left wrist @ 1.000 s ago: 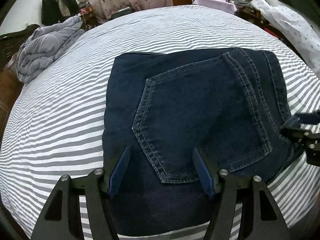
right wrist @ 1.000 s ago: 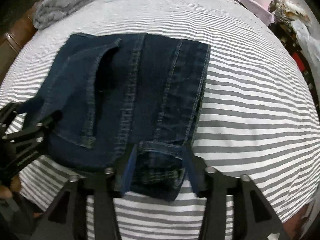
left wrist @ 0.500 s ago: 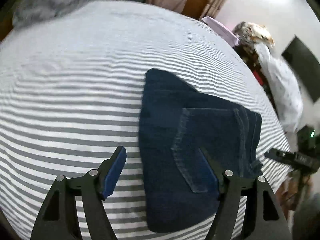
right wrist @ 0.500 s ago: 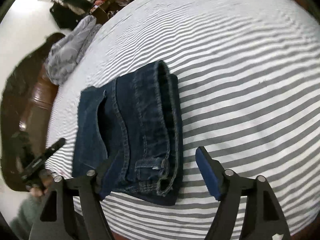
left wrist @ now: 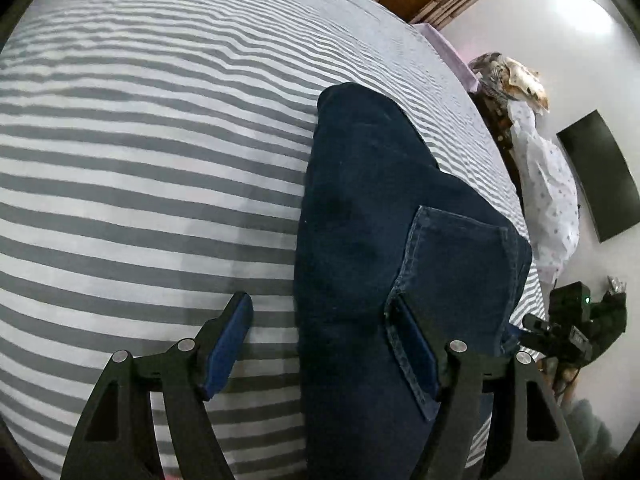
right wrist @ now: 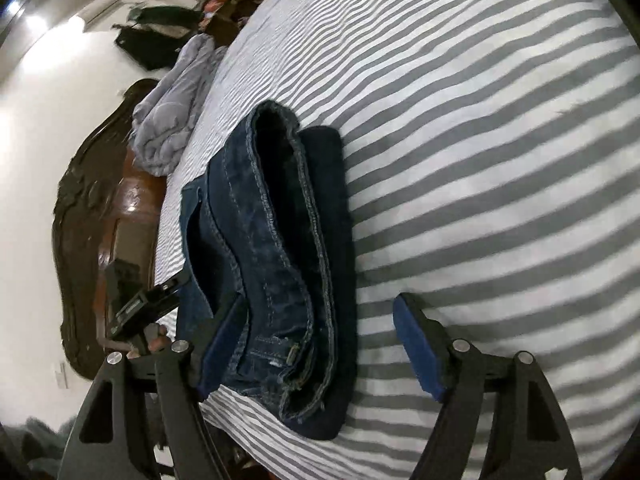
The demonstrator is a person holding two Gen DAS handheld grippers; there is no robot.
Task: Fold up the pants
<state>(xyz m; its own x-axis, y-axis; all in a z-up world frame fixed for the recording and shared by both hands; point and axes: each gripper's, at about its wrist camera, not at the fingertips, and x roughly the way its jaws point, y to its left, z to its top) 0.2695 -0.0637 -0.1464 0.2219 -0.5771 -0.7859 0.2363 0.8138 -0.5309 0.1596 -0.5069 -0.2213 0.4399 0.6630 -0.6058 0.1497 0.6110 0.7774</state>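
On the striped bed: dark denim pants (left wrist: 372, 240) lie folded into a compact bundle on the striped sheet (left wrist: 140, 152), near the edge closest to both claws.
Left gripper (left wrist: 320, 344): spread wide and pinching nothing, its jaws having just widened; the bundle's long edge runs up between the pads, the right pad (left wrist: 416, 344) lying over the back pocket (left wrist: 452, 280), the left pad over bare sheet.
Right gripper (right wrist: 324, 344): spread wide too, jaws having just opened and now steady; the waistband end (right wrist: 296, 360) sits between the pads, closer to the left pad (right wrist: 224, 344), while the right pad hangs over stripes with no cloth against it.
Fold status: appears finished or nearly so, with layers stacked and the waistband opening gaping at the far end.
Risk, snagging: a pad so close to the pocket or waistband could catch a seam as either claw moves and drag the top layer open.
Risk, slipping: the bundle's near end lies close to the mattress edge, so a nudge toward the claws could tip it off.
Risk, springing: stiff denim may unfold, since the loose upper layers look puffed.
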